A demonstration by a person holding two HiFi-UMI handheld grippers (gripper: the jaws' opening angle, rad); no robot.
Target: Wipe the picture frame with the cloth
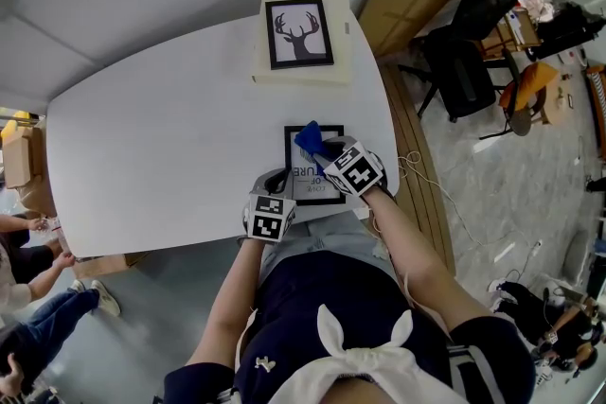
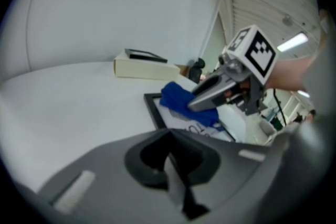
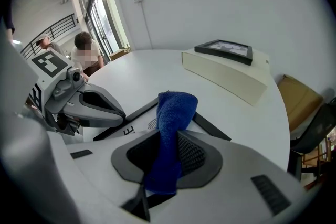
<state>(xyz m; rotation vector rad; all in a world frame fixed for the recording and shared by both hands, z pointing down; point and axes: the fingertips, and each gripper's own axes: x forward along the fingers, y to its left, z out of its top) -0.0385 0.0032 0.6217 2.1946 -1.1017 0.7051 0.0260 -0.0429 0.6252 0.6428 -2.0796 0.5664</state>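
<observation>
A black-edged picture frame [image 1: 289, 156] lies flat on the white table [image 1: 170, 137], close to its front edge. My right gripper [image 1: 322, 151] is shut on a blue cloth [image 1: 308, 137] and holds it down on the frame's far part. In the right gripper view the cloth [image 3: 176, 113] stands up out of my right gripper [image 3: 168, 149], over the frame [image 3: 210, 126]. My left gripper [image 1: 279, 180] sits at the frame's near left corner. Seen in its own view, my left gripper [image 2: 169, 152] has its jaws together with nothing visible between them, the frame [image 2: 154, 110] and cloth [image 2: 178, 99] just ahead.
A second frame with a deer print [image 1: 299, 33] rests on a cream box [image 1: 303, 71] at the table's far side. Right of the table are cardboard [image 1: 407, 5] and black chairs [image 1: 473, 43]. People sit at the left [image 1: 19, 298].
</observation>
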